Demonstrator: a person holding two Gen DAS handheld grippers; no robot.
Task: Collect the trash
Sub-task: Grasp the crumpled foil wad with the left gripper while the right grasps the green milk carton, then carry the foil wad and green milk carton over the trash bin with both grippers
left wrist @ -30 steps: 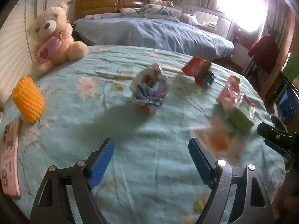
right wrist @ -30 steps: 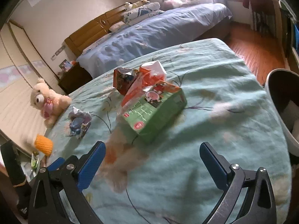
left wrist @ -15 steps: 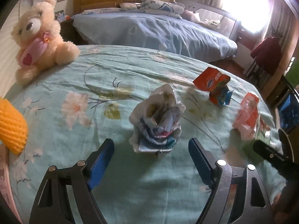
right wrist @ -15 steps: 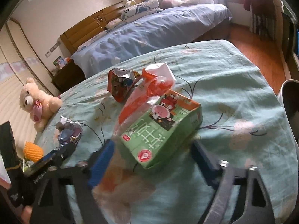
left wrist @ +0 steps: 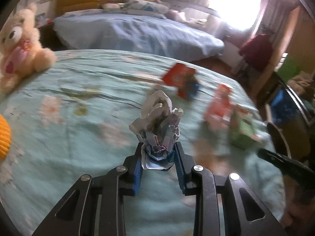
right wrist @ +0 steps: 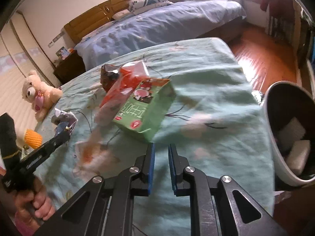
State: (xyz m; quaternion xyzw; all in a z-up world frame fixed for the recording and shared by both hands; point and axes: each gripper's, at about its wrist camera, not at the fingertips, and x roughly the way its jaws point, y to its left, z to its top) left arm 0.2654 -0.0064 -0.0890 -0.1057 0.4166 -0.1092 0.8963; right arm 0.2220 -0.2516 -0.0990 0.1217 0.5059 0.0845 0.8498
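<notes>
Both grippers have just been closing: left gripper [left wrist: 158,153] is now pinching the crumpled wrapper [left wrist: 157,125] on the bedspread [right wrist: 206,74]; right gripper [right wrist: 161,149] is nearly shut, gripping nothing. Green carton [right wrist: 145,108] and red packets [right wrist: 126,78] are lying uncollected; bin [right wrist: 275,137] is waiting beside the bed.

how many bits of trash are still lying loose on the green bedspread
3, bunched together on the bedspread: a green cardboard carton, an orange plastic wrapper lying against it, and a dark red snack packet behind them. Smaller scraps may be hidden behind these.
</notes>
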